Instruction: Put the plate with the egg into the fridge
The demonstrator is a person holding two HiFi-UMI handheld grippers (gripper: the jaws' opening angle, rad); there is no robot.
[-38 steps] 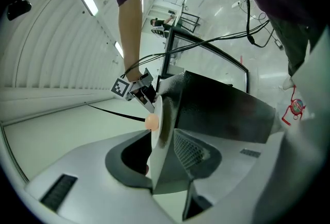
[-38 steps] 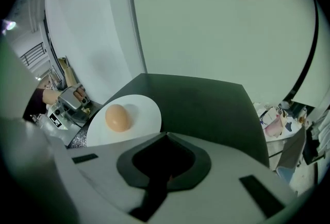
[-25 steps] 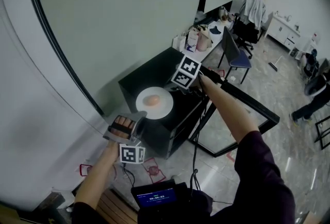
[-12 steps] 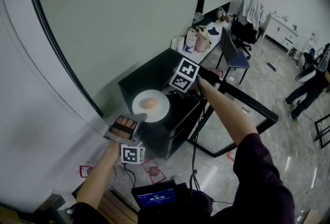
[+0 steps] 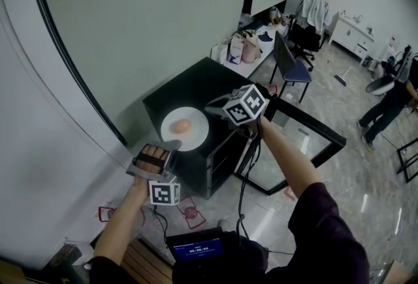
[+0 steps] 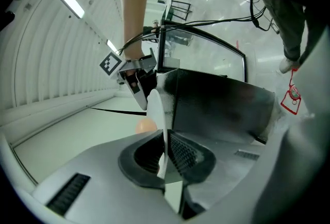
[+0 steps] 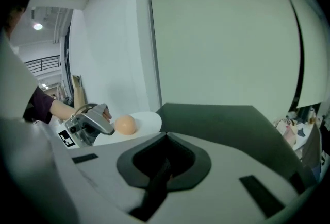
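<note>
Black fridge (image 5: 196, 87) top, head view: one plate (image 5: 196, 138) lies flat at near edge, one egg (image 5: 182, 126) centred, axis unclear. Left gripper view: left gripper (image 6: 166, 148) jaws closing, plate rim between, edge-on. Right gripper view: right gripper (image 7: 164, 166) jaws together, empty.

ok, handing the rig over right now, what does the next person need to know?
Grippers: the left tool has its jaws closing on the rim of the plate, which is between them. The right tool is shut and empty, above the fridge.
Things: the plate, with the egg on it, lies on top of the fridge. The glass door stands open.
Done: door open, plate rim gripped.
Left: lift the plate level, set it inside, probably close the door.
</note>
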